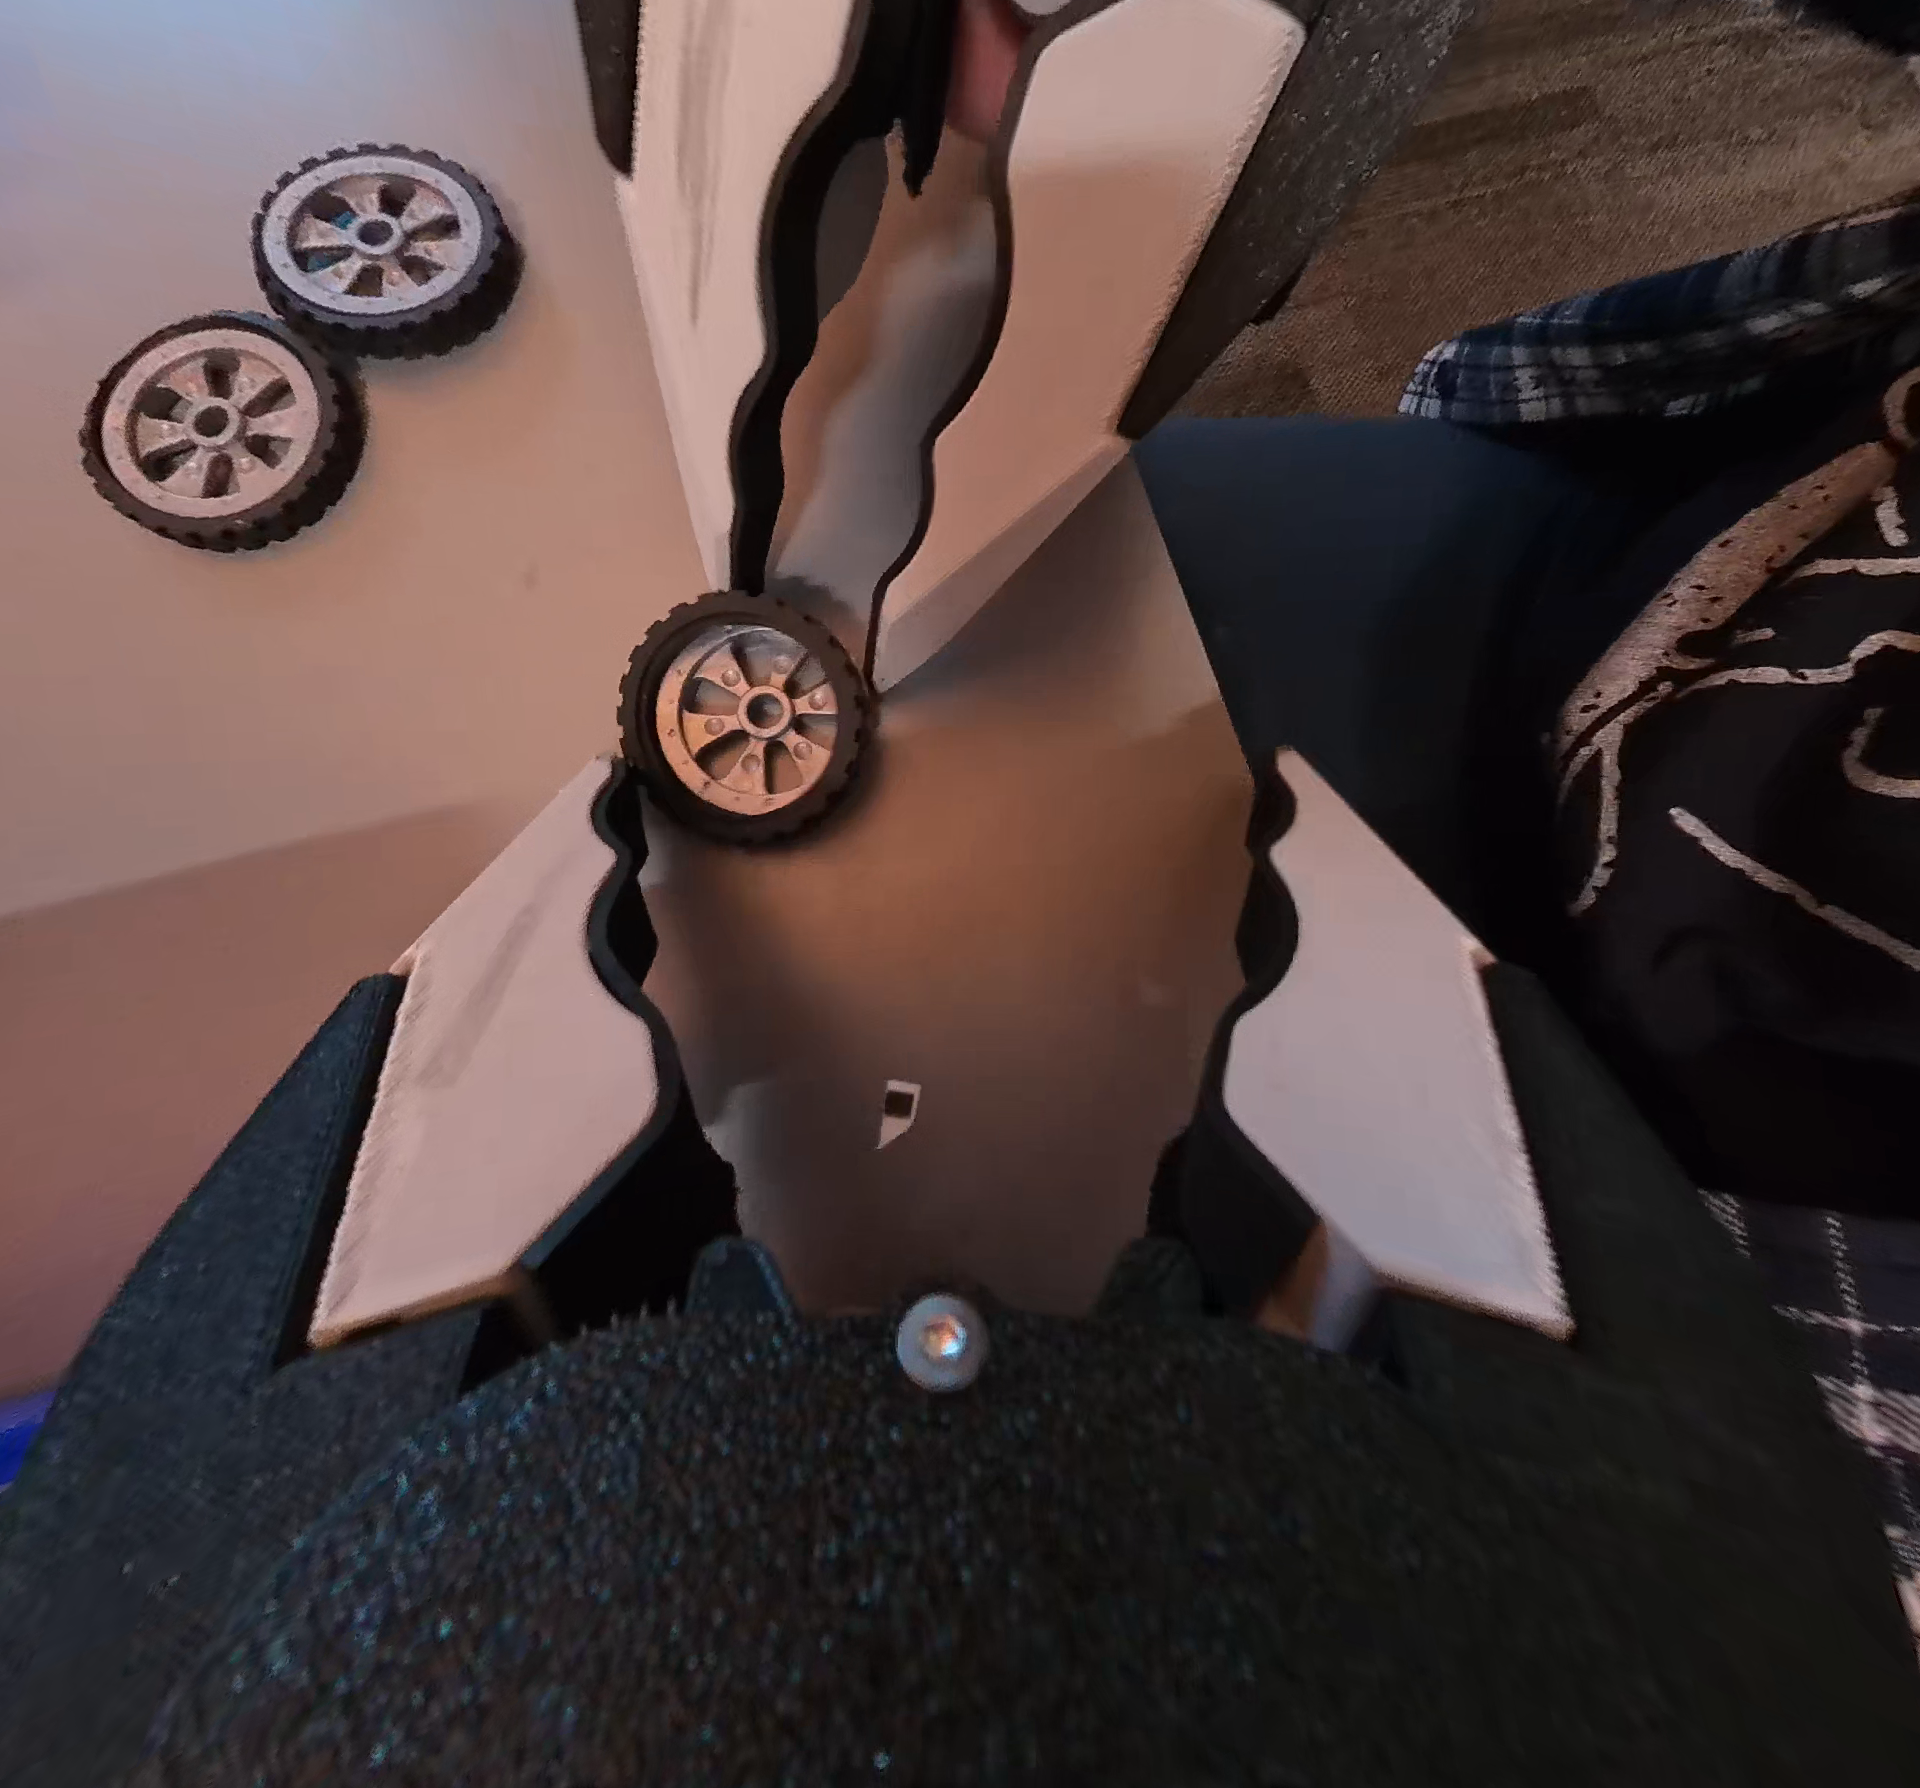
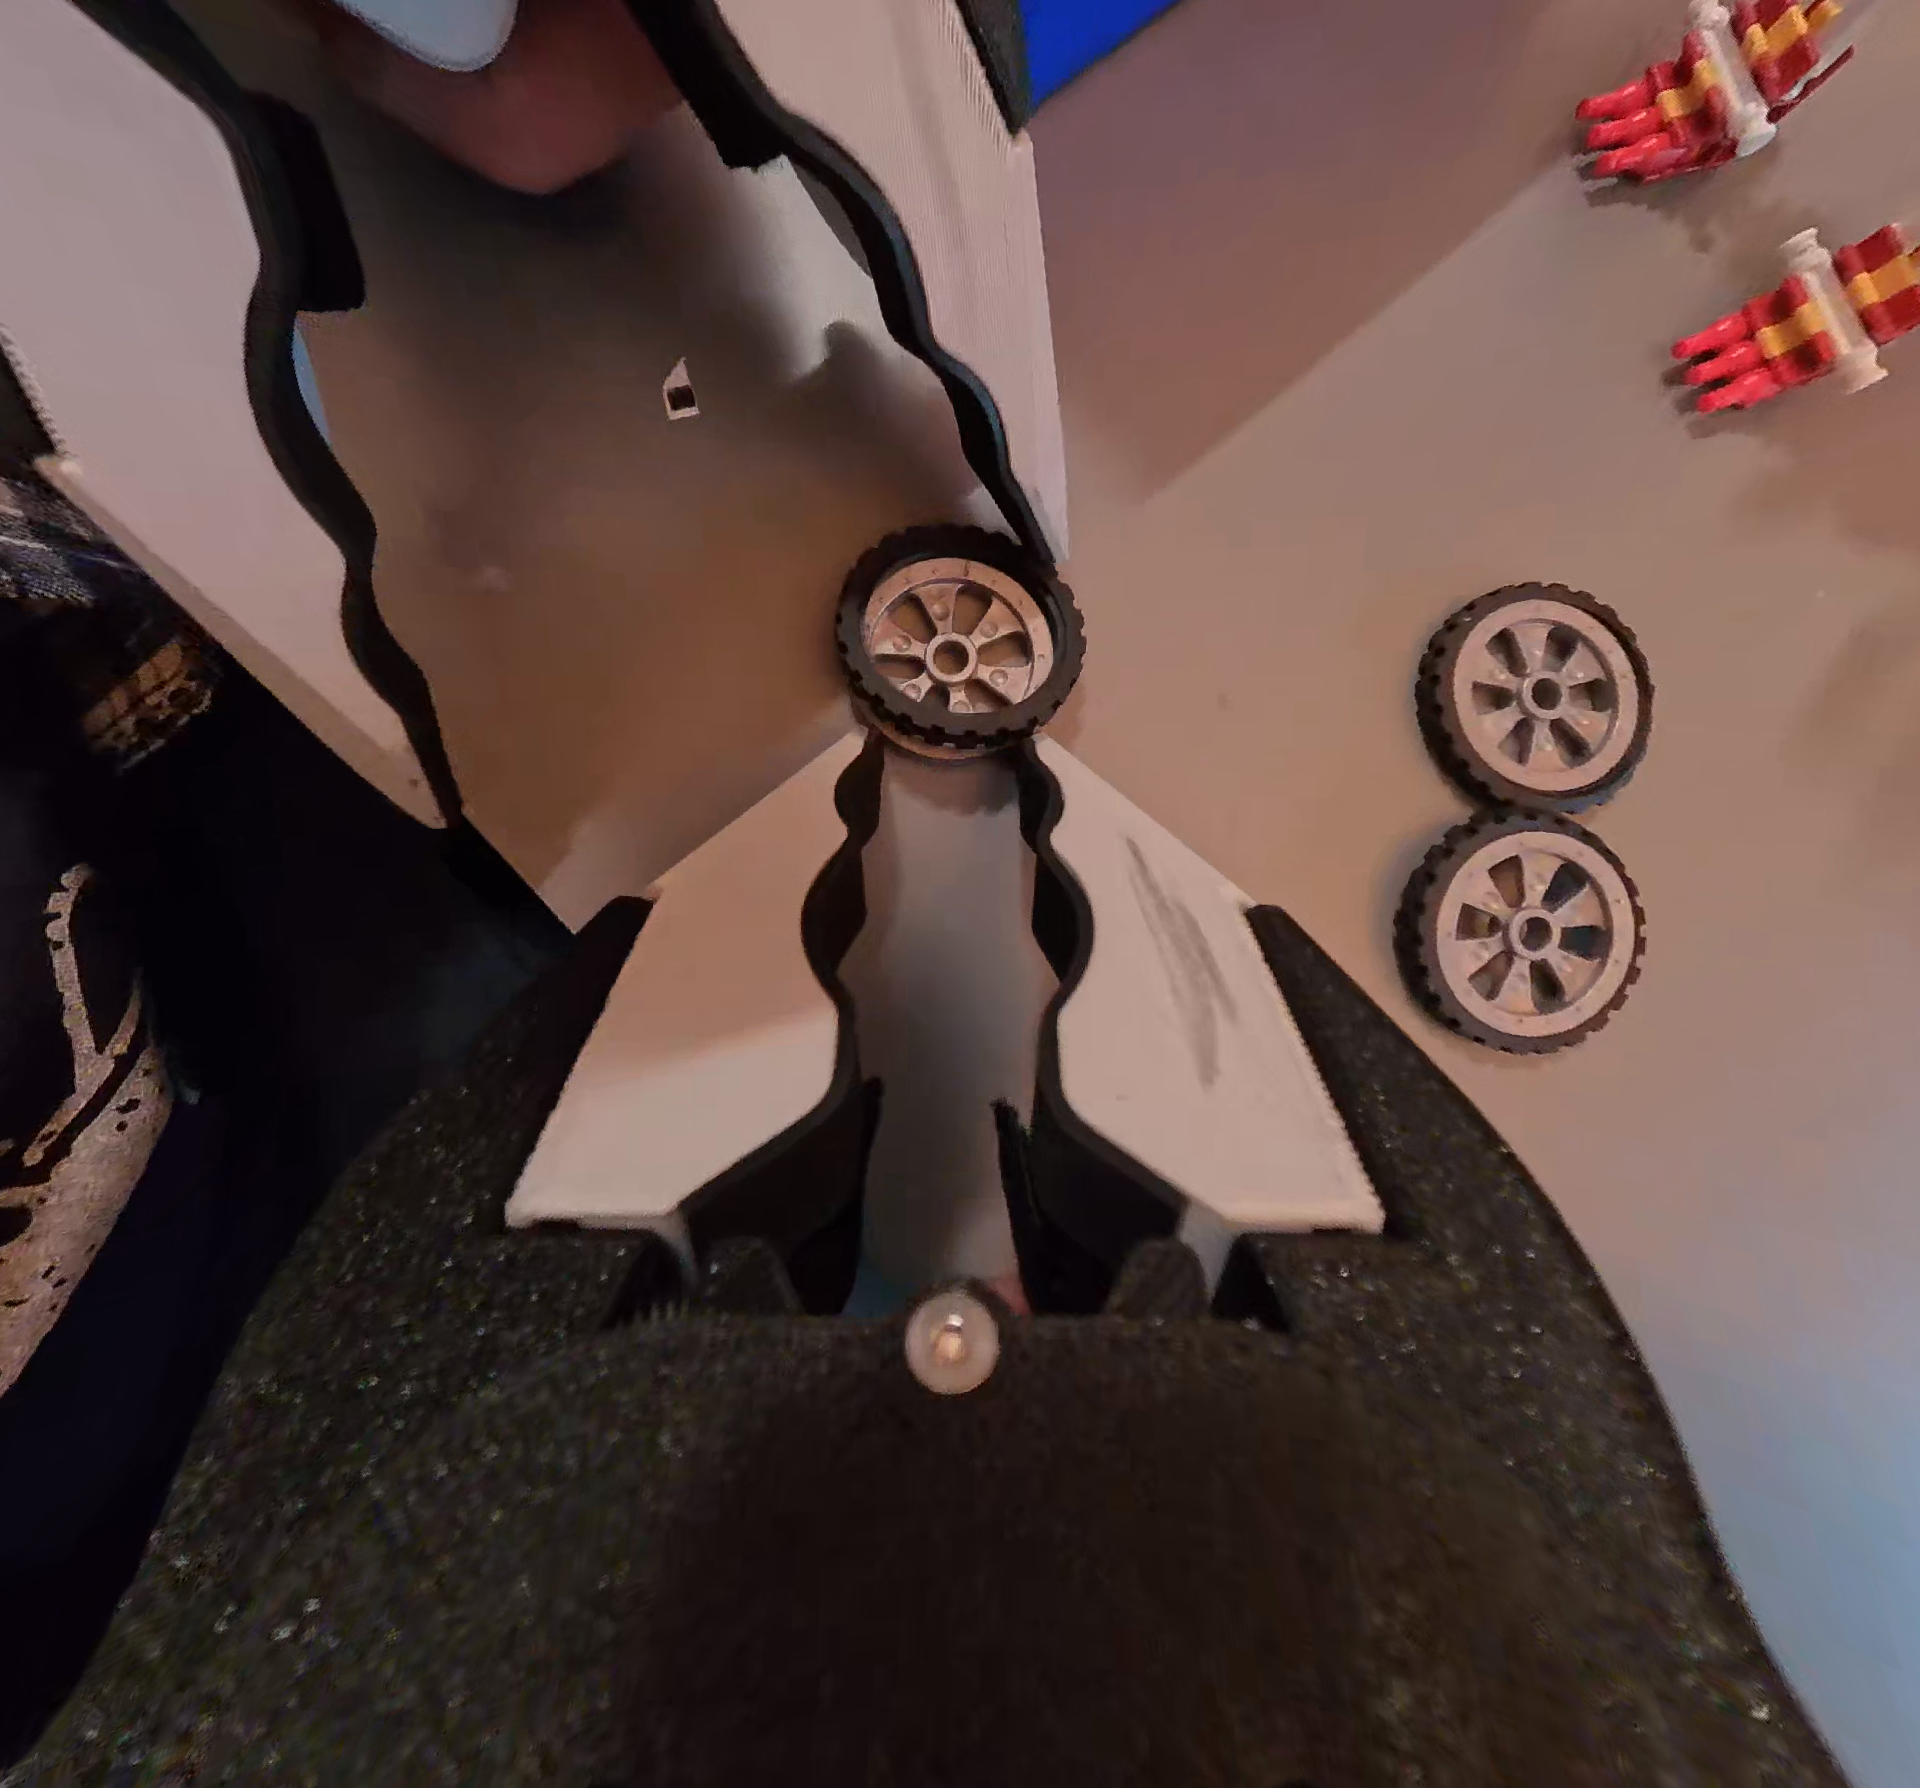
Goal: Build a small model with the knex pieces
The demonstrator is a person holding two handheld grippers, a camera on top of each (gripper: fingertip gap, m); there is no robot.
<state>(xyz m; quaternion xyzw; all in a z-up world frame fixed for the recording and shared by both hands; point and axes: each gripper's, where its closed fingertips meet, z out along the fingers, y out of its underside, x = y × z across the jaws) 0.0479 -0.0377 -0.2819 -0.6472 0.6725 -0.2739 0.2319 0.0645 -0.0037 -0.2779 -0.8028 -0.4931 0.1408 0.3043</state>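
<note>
Right wrist view: gripper on wheel (pinched)

Likely a home or hobby room, plain pale tabletop, brownish carpet beyond the tabletop's edge, small toy wheels and red-and-yellow toy parts lying loose on the tabletop, warm dim indoor light

Both tools look alike: the left gripper and the right gripper each have white, flat-sided fingers edged with wavy black rubber pads, set in a grainy black body with one silver screw at the centre. Grey scuff streaks mark the right gripper's fingers. The person wears a dark printed top under what appears to be a blue plaid shirt.
</note>
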